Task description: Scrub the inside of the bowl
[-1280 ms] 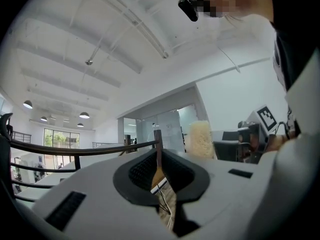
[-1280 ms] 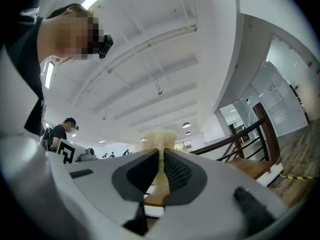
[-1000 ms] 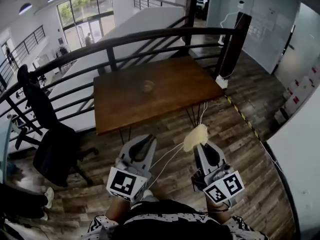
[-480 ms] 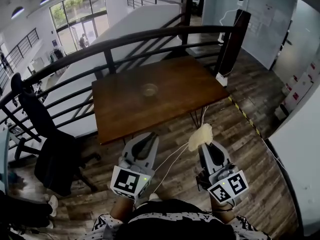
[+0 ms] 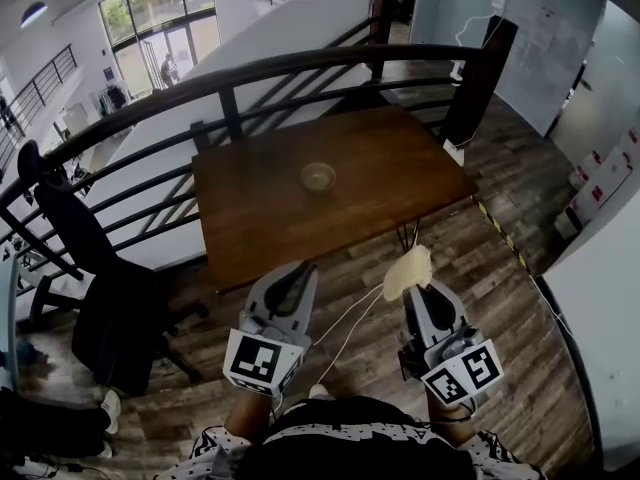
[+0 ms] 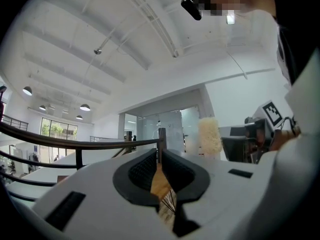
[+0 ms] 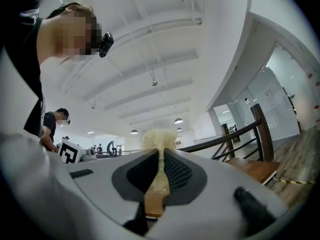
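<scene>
Bowl on the table, scrubber gripped in the right hand's tool

Wood-plank floor (image 5: 480, 298) runs under everything, and a dark curved railing (image 5: 300, 68) fences its far edge. Up against that railing stands a brown wooden table (image 5: 380, 168) on thin metal legs, with a black office chair (image 5: 105, 298) off its left end. The person stands back from the table's near edge with a gripper in each hand, both held out roughly level above the floor. The left gripper (image 5: 298, 272) has its jaws pressed together with nothing between them. The right gripper (image 5: 417, 288) is clamped on a pale yellow scrubbing pad (image 5: 408, 271), whose fuzzy end sticks out past the jaw tips. Thin white cables (image 5: 345, 323) show between the two grippers. The small round bowl (image 5: 318, 176) sits upright near the middle of the tabletop, well apart from both grippers.
</scene>
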`<state>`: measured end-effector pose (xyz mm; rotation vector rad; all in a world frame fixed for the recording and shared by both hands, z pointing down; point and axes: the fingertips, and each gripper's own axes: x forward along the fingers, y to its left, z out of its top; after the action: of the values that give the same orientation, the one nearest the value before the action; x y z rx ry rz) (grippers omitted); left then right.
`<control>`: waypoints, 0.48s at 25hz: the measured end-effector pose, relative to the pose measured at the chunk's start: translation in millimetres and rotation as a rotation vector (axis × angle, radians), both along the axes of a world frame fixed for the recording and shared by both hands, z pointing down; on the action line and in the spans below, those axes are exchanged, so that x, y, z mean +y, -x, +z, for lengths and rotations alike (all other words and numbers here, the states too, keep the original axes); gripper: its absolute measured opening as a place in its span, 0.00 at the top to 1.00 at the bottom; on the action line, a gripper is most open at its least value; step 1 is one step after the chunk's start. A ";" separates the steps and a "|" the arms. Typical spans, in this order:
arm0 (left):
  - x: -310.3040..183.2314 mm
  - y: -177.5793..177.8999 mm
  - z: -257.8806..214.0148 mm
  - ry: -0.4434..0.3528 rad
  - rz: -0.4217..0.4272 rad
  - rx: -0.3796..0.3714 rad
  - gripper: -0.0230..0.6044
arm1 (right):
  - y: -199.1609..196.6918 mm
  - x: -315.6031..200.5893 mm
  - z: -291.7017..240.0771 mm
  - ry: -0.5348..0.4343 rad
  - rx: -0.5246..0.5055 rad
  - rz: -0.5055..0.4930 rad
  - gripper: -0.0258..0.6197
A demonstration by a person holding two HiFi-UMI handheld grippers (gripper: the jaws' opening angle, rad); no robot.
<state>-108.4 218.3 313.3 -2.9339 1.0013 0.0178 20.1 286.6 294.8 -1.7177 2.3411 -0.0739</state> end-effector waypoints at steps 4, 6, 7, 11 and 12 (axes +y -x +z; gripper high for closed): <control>-16.2 9.0 9.1 0.027 -0.006 0.024 0.94 | 2.8 -5.4 3.3 0.012 0.023 0.027 0.90; -20.0 8.3 10.7 0.030 -0.006 0.034 0.94 | -0.1 -6.0 5.4 0.020 0.027 0.041 0.90; -21.3 6.7 11.5 0.031 -0.004 0.035 0.94 | -1.8 -6.4 6.1 0.023 0.024 0.044 0.90; -25.3 -2.8 14.6 0.034 0.001 0.021 0.94 | -12.7 -12.2 8.6 0.021 0.013 0.044 0.90; -26.8 -3.6 14.9 0.033 -0.005 0.013 0.94 | -16.3 -15.8 9.1 0.018 0.007 0.042 0.90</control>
<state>-104.9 191.5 328.1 -2.9649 1.0201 0.0206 36.4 270.8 304.0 -1.7777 2.3156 -0.0820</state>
